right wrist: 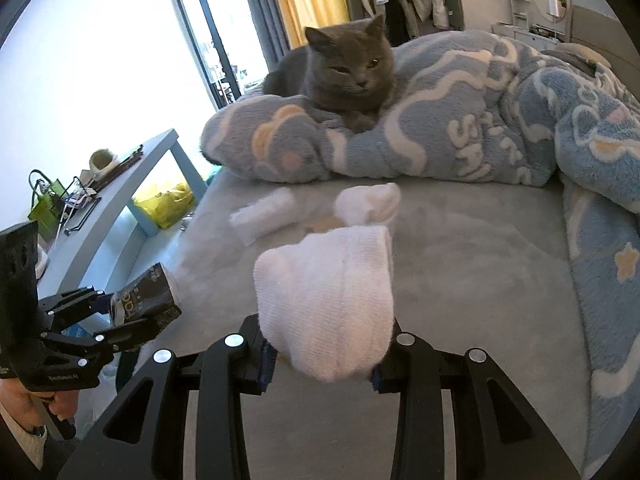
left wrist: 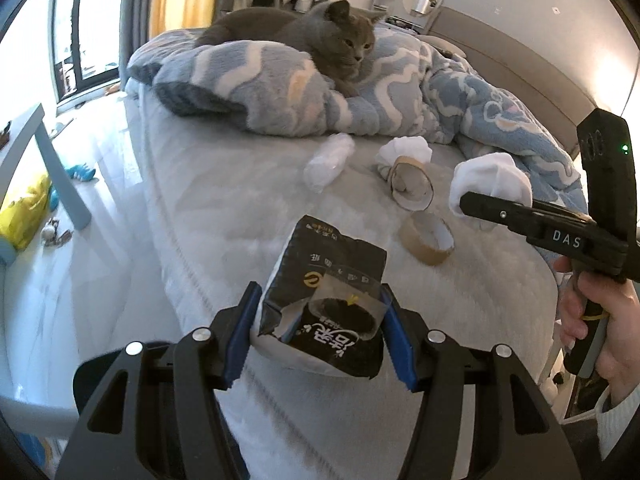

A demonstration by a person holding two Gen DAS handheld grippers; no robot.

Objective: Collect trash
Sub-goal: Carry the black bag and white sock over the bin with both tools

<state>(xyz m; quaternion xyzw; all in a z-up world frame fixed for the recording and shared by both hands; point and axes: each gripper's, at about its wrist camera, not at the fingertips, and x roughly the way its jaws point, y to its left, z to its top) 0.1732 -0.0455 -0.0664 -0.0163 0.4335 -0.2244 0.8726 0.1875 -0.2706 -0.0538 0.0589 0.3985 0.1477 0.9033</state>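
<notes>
My left hand-held gripper (left wrist: 320, 332) pinches a black packet (left wrist: 324, 292), my right hand-held gripper (right wrist: 322, 356) clamps a white sock (right wrist: 326, 300), tape rolls (left wrist: 427, 240) lying ahead between them.

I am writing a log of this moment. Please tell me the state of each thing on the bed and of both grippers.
left gripper: shut on the black pouch
black pouch: held, torn open
right gripper: shut on the white cloth
white cloth: held, lifted
tape roll: lying flat on the bed
cardboard ring: tilted on edge
cat: lying on the blanket
</notes>
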